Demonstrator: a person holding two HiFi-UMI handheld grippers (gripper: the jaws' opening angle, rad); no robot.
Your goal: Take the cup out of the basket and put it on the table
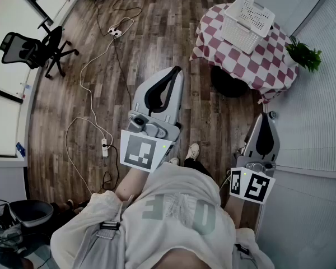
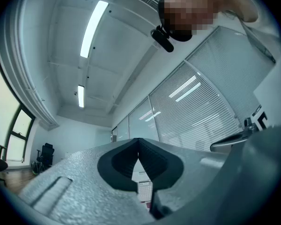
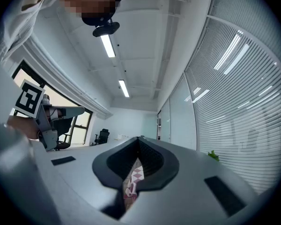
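Note:
A white slotted basket (image 1: 246, 17) stands on a small table with a red-and-white checked cloth (image 1: 269, 60), far ahead at the upper right. Its walls hide the inside, so no cup shows. My left gripper (image 1: 176, 70) is held up in front of the person's chest, shut and empty, well short of the table. In the left gripper view the left gripper (image 2: 138, 140) points at the ceiling and blinds. My right gripper (image 1: 267, 117) is lower right, also shut and empty. In the right gripper view a strip of checked cloth (image 3: 133, 179) shows behind the right gripper (image 3: 138, 138).
A green plant (image 1: 304, 54) sits at the table's right edge, by a wall of blinds. White cables and a power strip (image 1: 105, 148) lie on the wood floor. A black office chair (image 1: 36, 49) stands far left, and a dark bin (image 1: 28, 212) is at lower left.

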